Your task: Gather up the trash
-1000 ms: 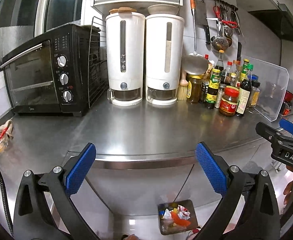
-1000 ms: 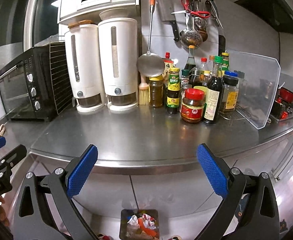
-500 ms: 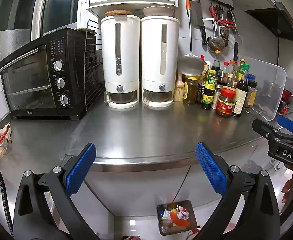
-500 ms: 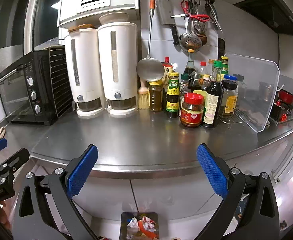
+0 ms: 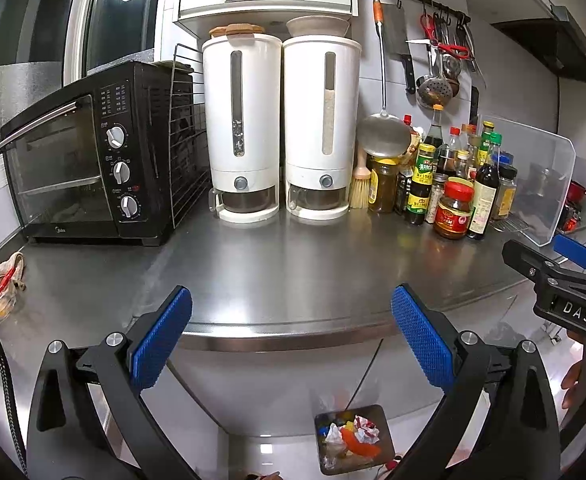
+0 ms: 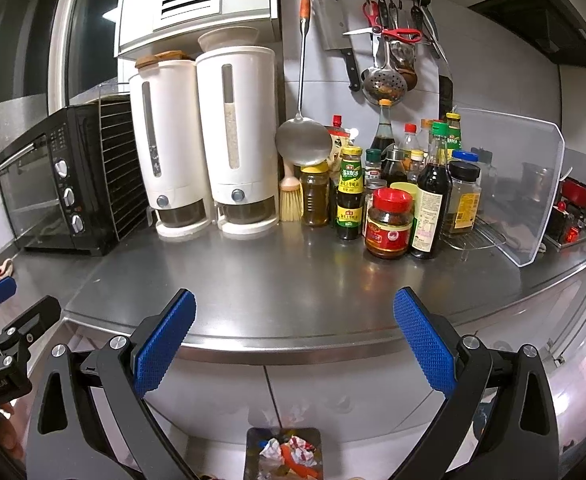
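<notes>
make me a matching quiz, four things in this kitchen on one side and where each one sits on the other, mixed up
Things:
1. oven
2. bin
3. scissors
4. red-lid jar

Places:
A. hanging from the wall rail
B. on the floor below the counter edge
C. at the left end of the counter
D. front of the bottle cluster on the counter

Pairs: 1-C, 2-B, 3-A, 4-D
</notes>
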A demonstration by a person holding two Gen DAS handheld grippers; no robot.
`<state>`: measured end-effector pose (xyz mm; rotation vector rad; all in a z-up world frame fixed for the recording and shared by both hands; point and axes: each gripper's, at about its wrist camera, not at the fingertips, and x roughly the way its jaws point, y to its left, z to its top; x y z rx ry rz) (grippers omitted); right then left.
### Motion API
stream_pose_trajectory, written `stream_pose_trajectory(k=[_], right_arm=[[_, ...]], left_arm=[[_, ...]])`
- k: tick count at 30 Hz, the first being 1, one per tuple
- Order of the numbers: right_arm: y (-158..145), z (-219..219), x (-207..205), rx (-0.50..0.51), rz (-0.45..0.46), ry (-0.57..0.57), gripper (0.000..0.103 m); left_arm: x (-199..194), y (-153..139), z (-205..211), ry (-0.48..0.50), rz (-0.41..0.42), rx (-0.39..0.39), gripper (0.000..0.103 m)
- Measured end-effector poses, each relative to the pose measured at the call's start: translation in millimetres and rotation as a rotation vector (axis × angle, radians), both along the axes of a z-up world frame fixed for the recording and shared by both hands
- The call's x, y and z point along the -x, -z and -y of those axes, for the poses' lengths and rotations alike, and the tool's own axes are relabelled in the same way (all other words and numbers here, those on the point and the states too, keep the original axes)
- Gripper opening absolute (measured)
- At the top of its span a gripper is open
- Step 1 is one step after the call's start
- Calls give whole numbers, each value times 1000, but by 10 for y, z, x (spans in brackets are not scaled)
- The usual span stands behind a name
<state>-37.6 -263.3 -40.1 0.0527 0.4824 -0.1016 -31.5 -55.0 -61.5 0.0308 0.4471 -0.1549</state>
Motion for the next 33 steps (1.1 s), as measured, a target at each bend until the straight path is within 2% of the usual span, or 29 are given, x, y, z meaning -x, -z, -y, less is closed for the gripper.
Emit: stream_pose_trajectory(k=[33], right_arm=[[-2, 20, -84, -12, -2, 12, 100]], left_arm=[[-72, -35, 43, -4, -1, 5, 95]])
